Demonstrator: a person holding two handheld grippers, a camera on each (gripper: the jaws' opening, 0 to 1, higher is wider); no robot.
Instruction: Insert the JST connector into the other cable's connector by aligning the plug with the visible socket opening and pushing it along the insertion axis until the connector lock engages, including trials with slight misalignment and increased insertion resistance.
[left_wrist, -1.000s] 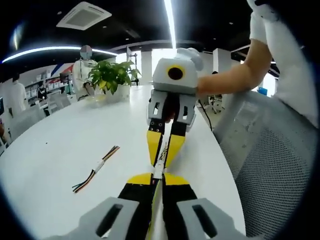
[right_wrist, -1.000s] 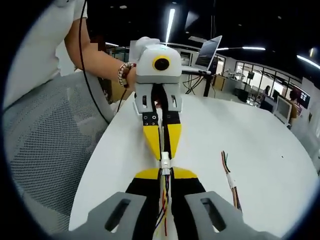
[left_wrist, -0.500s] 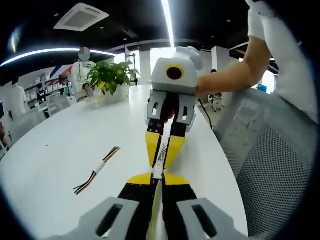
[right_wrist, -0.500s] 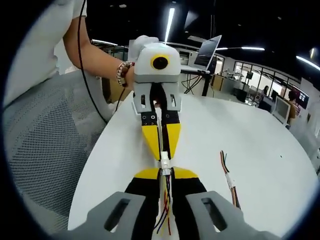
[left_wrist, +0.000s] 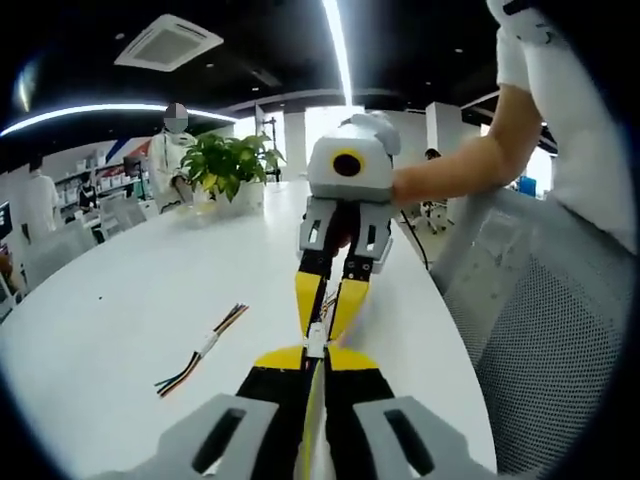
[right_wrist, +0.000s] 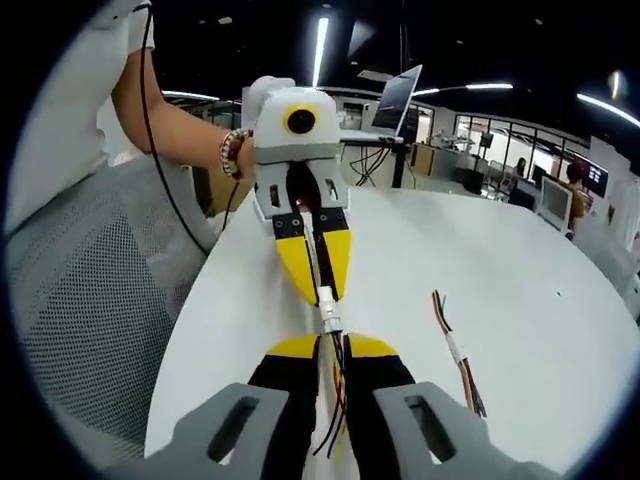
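In the left gripper view my left gripper rises from the bottom, its yellow-tipped jaws shut on a cable's white connector. My right gripper faces it tip to tip, held by a person's hand. In the right gripper view my right gripper is shut on the JST connector, and coloured wires trail back between its jaws. The left gripper meets it from above. The two white connector bodies touch between the tips. Whether the lock is engaged is too small to tell.
A spare cable bundle lies on the white table. A grey mesh chair stands beside the table edge. A potted plant and a person are at the far end. A laptop stands further off.
Both hands shifted slightly while keeping their grips. In the right gripper view the left gripper now sits further left and angled. The connectors stay together between the tips.
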